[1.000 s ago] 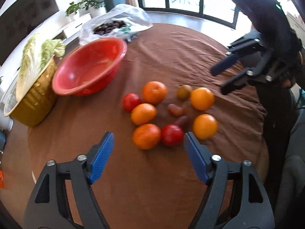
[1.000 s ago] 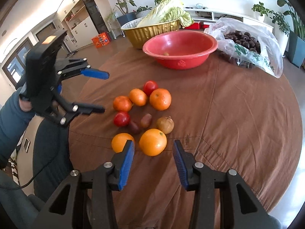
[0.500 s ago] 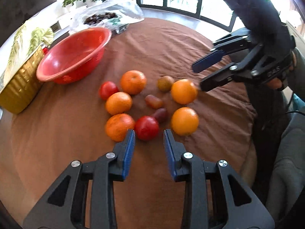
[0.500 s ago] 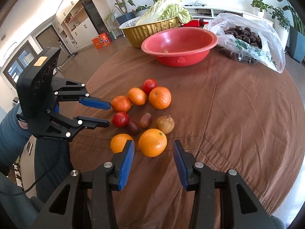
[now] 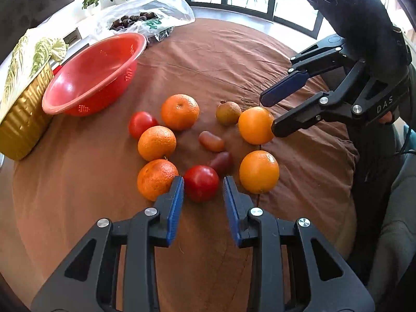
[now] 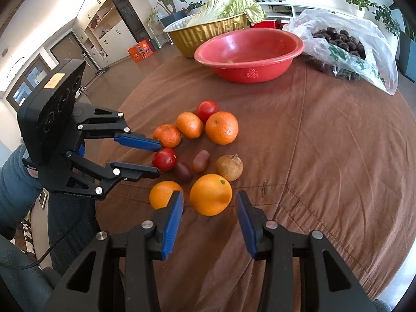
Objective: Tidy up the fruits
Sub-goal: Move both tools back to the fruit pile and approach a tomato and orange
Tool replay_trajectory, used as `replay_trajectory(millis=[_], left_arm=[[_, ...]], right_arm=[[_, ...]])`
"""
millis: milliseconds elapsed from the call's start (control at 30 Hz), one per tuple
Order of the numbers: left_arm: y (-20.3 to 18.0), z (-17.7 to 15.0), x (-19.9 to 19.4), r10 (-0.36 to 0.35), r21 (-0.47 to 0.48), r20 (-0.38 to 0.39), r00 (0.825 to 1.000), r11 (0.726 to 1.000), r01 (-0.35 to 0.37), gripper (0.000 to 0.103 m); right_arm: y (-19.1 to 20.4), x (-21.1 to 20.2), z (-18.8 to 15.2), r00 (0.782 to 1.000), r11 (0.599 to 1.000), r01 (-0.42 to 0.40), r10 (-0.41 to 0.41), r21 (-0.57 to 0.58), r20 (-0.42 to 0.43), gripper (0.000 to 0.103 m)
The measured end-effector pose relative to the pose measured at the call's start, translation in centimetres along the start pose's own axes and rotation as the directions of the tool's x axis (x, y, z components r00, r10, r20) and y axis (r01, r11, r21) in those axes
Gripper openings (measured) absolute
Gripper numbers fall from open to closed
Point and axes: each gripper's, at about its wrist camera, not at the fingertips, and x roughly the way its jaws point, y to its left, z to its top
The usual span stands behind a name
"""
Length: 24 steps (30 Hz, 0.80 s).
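Note:
Several oranges, two red tomatoes, two small dark fruits and a brownish fruit lie in a cluster on the brown tablecloth. My left gripper [image 5: 202,189] is open, its jaws on either side of a red tomato [image 5: 201,182], apart from it. It also shows in the right wrist view [image 6: 158,160] by that tomato [image 6: 164,159]. My right gripper [image 6: 209,202] is open around a large orange [image 6: 210,194]; the left wrist view shows it [image 5: 267,114] at that orange [image 5: 255,124]. A red bowl [image 5: 91,75] stands beyond the fruit.
A gold tray [image 5: 24,109] with a cabbage [image 6: 228,2] stands behind the red bowl [image 6: 291,52]. A plastic bag of dark chestnuts [image 6: 343,44] lies at the table's far side. The round table's edge runs near both grippers.
My left gripper narrowed its jaws and moved forward and down to the red tomato. My right gripper moved slightly closer to the large orange.

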Motion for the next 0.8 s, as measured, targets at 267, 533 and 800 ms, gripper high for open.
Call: replay_trajectory(millis=[267, 533, 800], left_arm=[[0.2, 0.6, 1.0, 0.02, 0.031, -0.016, 1.0, 0.999, -0.02, 0.029], [0.4, 0.6, 1.5, 0.035, 0.038, -0.029, 0.999, 0.999, -0.033, 0.029], [0.3, 0.9, 2.4, 0.059, 0.05, -0.03, 0.998, 0.997, -0.058, 0.027]], right_arm=[[0.1, 0.2, 0.2, 1.0, 1.0, -0.009, 0.009, 0.001, -0.007, 0.045], [0.0, 1.1, 0.6, 1.0, 1.0, 0.001, -0.001, 0.01, -0.026, 0.047], [-0.4, 1.6, 0.4, 0.998, 0.999, 0.019, -0.018, 0.027, -0.057, 0.047]])
